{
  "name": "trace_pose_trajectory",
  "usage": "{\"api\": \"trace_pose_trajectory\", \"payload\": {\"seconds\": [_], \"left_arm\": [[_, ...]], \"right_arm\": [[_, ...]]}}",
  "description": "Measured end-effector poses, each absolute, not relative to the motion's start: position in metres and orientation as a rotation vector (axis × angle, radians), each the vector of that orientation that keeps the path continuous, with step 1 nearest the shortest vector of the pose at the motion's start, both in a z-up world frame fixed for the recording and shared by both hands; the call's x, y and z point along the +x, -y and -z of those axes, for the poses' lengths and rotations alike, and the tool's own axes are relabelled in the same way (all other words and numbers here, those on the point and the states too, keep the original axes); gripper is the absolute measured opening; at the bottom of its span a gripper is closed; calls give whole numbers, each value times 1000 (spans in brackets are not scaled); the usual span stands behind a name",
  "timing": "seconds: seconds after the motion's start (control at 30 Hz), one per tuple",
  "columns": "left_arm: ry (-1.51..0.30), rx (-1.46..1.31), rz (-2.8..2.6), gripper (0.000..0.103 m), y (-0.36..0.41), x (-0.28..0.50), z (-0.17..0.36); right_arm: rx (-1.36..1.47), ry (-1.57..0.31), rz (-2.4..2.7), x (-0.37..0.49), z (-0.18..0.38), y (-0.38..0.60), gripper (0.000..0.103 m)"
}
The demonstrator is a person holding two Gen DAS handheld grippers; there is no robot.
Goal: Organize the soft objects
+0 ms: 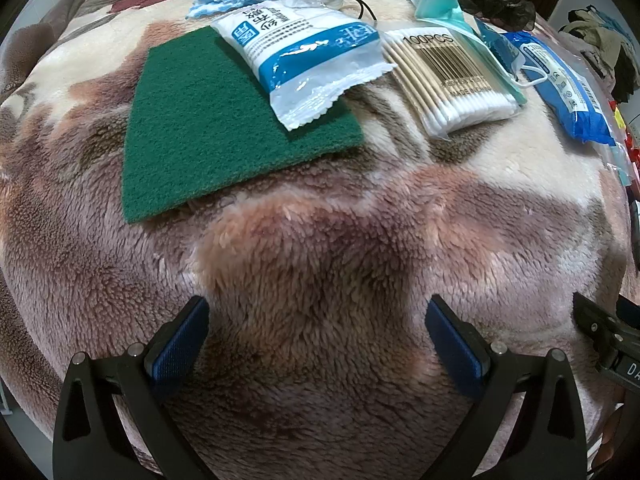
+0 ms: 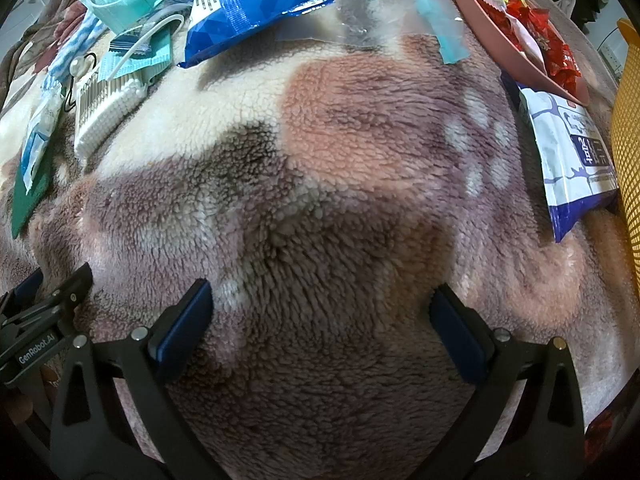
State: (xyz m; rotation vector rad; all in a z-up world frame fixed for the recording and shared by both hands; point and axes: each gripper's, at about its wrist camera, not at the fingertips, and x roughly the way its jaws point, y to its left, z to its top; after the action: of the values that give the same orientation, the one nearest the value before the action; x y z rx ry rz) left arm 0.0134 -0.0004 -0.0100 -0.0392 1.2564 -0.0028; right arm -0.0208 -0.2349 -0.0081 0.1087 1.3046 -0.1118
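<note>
A plush brown-and-cream blanket (image 1: 320, 240) covers the whole work surface, with both the left gripper (image 1: 316, 340) and right gripper (image 2: 320, 332) hovering over bare fleece, jaws spread wide and empty. Farther off lie the green scouring pad (image 1: 208, 128), partly under a gauze packet (image 1: 304, 60), with cotton swabs (image 1: 448, 80) just beside; I would lift the packet first, pinching its crimped edge so the pad comes free.

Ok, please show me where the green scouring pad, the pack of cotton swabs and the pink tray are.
green scouring pad (image 1: 208, 136): left wrist view, on its bare middle.
pack of cotton swabs (image 1: 448, 80): left wrist view, on the wooden sticks.
pink tray (image 2: 492, 24): right wrist view, on its near side wall.
</note>
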Motion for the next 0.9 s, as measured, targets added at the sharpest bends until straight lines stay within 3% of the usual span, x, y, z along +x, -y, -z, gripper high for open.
{"api": "trace_pose_trajectory", "payload": {"seconds": [0.9], "left_arm": [[-1282,-33,-9,103,2,20,8]], "right_arm": [[103,-1296,108,-17,8,230,103]]}}
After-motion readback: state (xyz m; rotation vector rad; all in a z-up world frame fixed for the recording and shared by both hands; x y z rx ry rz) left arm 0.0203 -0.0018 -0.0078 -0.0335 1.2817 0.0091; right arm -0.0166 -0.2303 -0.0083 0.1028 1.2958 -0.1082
